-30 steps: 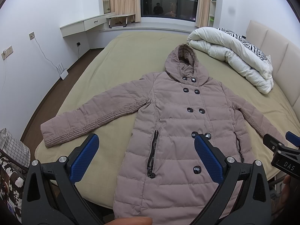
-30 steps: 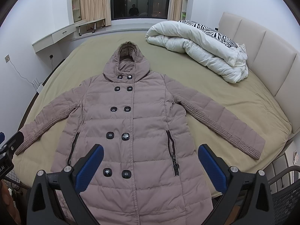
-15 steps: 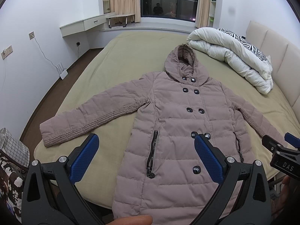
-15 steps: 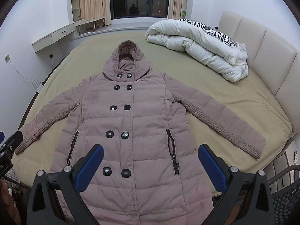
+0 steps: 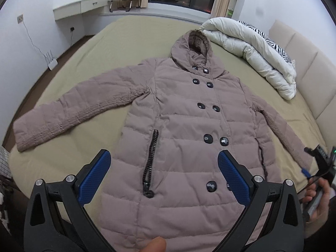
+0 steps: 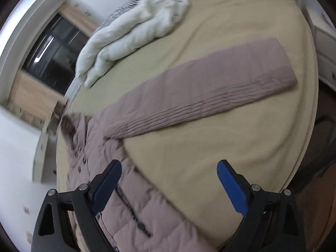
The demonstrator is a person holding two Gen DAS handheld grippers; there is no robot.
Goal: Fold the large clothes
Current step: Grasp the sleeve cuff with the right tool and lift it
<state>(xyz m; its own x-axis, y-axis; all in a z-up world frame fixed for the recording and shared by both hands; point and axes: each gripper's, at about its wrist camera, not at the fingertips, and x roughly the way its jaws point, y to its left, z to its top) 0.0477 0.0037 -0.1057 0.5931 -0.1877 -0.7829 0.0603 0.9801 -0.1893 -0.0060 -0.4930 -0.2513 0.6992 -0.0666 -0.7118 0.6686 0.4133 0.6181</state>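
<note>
A mauve hooded puffer coat lies flat, front up and buttoned, on the bed, sleeves spread out. My left gripper is open and empty, hovering above the coat's lower front near the pocket zip. My right gripper is open and empty; its view is tilted and blurred, above bare sheet between the coat's side and its right sleeve. The right gripper also shows at the right edge of the left wrist view, near that sleeve's cuff.
The bed has an olive-green sheet. A rolled white duvet with a zebra-print pillow lies at the far right by the beige headboard. A wall desk and window stand beyond. The floor drops away left of the bed.
The left gripper has moved forward and lower over the coat. The right gripper has swung sharply right and tilted, now facing the coat's right sleeve instead of its front.
</note>
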